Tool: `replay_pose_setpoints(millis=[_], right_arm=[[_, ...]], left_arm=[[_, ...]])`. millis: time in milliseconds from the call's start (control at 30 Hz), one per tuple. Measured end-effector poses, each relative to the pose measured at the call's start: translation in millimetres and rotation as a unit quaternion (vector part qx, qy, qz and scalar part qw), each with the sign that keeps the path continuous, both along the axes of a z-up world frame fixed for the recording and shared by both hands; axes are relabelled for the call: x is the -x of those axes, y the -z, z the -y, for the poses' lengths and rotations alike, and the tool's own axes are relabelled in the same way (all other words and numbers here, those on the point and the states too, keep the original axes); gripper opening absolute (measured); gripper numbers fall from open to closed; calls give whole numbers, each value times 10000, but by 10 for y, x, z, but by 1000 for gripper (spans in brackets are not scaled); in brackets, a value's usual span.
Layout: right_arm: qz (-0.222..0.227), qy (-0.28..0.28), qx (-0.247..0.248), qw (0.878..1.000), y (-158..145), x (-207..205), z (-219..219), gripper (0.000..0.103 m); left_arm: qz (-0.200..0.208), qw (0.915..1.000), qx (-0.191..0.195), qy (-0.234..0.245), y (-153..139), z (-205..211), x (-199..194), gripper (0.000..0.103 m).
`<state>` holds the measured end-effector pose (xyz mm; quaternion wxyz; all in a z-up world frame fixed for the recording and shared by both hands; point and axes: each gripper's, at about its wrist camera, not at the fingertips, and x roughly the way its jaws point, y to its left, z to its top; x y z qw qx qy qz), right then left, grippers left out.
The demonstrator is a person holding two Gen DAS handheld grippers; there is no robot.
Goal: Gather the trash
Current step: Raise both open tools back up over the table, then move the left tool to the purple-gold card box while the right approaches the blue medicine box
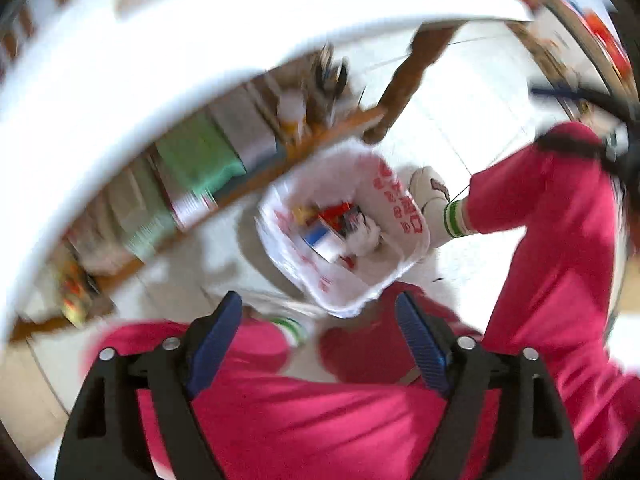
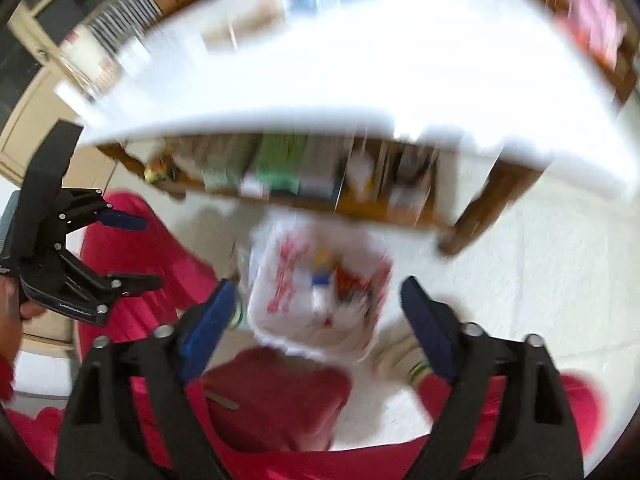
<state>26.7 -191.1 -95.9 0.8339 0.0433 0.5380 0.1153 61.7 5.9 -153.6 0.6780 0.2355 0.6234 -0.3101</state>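
I have both my tongs spread wide and holding nothing. The left gripper (image 1: 320, 320) points straight down, and between its blue pads (image 1: 216, 336) I see only my red trouser legs (image 1: 320, 420) and the floor (image 1: 460, 112). The right gripper (image 2: 316, 312) is just as wide, nothing between its pads either.

The trash bag (image 1: 400, 200), white plastic with red print, sits on the pale floor below both tongs, mouth open upward. Inside it I can make out a jumble of wrappers (image 1: 332, 224), red, yellow, blue and white, too blurred to count piece by piece. The bag stands just in front of the low wooden shelf (image 1: 256, 184), beside the table leg (image 1: 404, 84) and near my white shoe (image 1: 432, 196). The white tabletop (image 1: 200, 40) overhangs above the bag.

My worry: the bag is soft and stands free, with nothing holding its rim. I judge it could slump or tip, spilling what is collected, especially if my foot, so close to it, nudges it. Both views are smeared, so aiming at the thin rim now would likely miss or pinch only one layer. The table edge is also near enough to knock a gripper on.

Count: one bag, two grippers, two shoes with green-striped socks (image 1: 454, 220), one table, one shelf crowded with things I cannot tell apart.
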Motion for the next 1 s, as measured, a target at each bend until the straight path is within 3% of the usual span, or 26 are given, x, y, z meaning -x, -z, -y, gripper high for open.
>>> replay_pose_setpoints(millis=[67,200,300,433,500,733,1000], right_arm=[[412,-138,218,9988,-443,-99,93,93],[890,-376,522,9940,-1016,-354,220,93],[965,-808,986,9871,-1318,-561,166,93],[784,-1507,867,9816,-1618,-843,139,93],[823,-1829,848,9760,-1768,-961,135,93],[1062,-3045,1316,9374,-2175,-1352,50,93],[763,-4005,1959,8919,-2085,-1799,-184,93]], left_arm=[[350,9988,47,351,-318,5,-29,87],[844,9906,396,1001,-995,15,-126,93],[1020,9835,624,1360,-1407,36,-238,95],[929,9778,626,1773,-1708,143,-382,95],[888,9743,512,2006,-1762,194,-416,95],[571,9608,82,2710,-1688,287,-680,95],[303,9565,-166,2897,-1473,450,-1132,95]])
